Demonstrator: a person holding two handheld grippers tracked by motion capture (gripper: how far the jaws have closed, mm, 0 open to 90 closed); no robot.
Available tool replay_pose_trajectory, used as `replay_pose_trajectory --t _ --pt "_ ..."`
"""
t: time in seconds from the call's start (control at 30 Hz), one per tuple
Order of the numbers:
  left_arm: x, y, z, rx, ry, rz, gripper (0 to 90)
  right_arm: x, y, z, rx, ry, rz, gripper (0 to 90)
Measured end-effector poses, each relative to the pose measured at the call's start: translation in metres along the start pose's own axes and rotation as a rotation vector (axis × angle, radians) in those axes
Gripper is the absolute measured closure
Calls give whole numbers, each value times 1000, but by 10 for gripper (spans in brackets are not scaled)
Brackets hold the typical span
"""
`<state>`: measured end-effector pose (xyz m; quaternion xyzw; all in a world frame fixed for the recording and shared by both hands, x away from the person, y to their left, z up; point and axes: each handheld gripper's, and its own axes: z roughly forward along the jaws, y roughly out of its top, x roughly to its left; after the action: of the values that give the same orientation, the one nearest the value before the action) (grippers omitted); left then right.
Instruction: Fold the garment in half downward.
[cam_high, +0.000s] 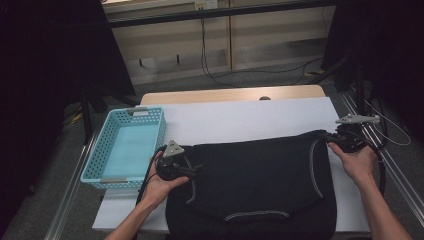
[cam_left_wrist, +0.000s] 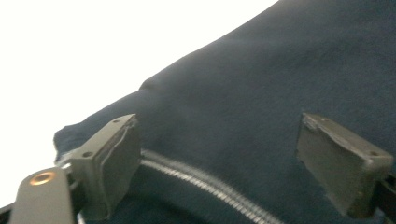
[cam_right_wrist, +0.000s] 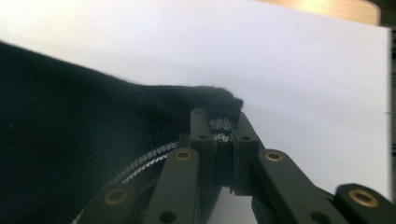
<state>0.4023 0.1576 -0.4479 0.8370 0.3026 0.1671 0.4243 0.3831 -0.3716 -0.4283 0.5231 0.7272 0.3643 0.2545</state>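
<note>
A dark navy garment (cam_high: 255, 180) with pale stitched seams lies spread across the white tabletop (cam_high: 240, 120). My left gripper (cam_high: 192, 171) rests at its left edge, open, jaws spread wide over the cloth (cam_left_wrist: 261, 93) and a grey seam (cam_left_wrist: 205, 184). My right gripper (cam_high: 331, 139) is at the garment's far right corner, shut on that corner; the right gripper view shows the cloth's edge (cam_right_wrist: 219, 105) and stitching pinched between the jaws. The person's hands hold both grippers from below.
A light blue plastic basket (cam_high: 102, 150) stands left of the garment, close to the left gripper. The table's wooden rim (cam_high: 230, 94) runs along the far side. Metal rails flank the table left and right. Cables hang behind.
</note>
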Motion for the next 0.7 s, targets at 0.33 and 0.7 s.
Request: replay_pose_trajectory --t 0.33,0.7 --pt "5 10 6 17 16 -1 254 -18 3 -4 -17 -70 35 830" --pt "3 36 21 3 15 -10 317 -41 1 -9 -37 -117 99 830"
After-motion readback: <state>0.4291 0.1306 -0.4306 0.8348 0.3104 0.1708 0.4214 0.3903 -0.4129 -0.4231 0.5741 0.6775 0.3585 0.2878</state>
